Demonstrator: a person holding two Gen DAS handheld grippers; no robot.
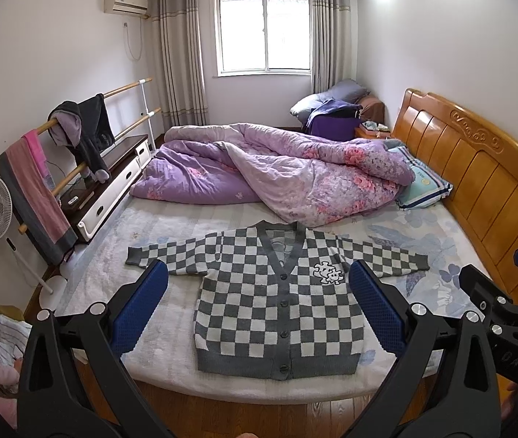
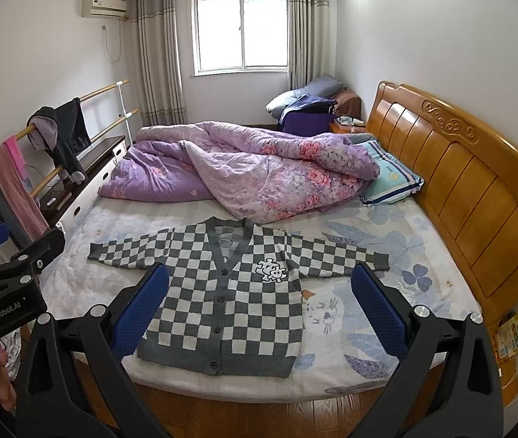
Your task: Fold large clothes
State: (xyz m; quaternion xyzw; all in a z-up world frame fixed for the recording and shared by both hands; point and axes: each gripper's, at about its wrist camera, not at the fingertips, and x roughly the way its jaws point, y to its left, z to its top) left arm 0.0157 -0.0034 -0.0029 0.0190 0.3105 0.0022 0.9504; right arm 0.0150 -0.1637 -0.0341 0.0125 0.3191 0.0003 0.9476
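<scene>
Cardigan (image 1: 277, 299), grey-and-white checked, lies flat and buttoned on the near half of the bed (image 1: 156, 226), both sleeves spread out sideways, hem at the near mattress edge. Crumpled purple quilt (image 1: 277, 168) sits behind it, its edge touching or just over the collar. Left gripper (image 1: 259, 292) held above the near edge, fingers spread wide, nothing between them. Right gripper (image 2: 259, 292) same: spread wide, empty, hovering over the garment's right side. Neither touches fabric.

Nothing folded yet, looks like the start. Likely first step: bring a sleeve in across the chest. To do it well, pinch the cuff (image 2: 379, 261) and the shoulder together so the sleeve moves as one flat strip, fold along a straight line parallel to the button placket, keep the hem square. Thick knit may drag the sheet; lift rather than slide.
</scene>
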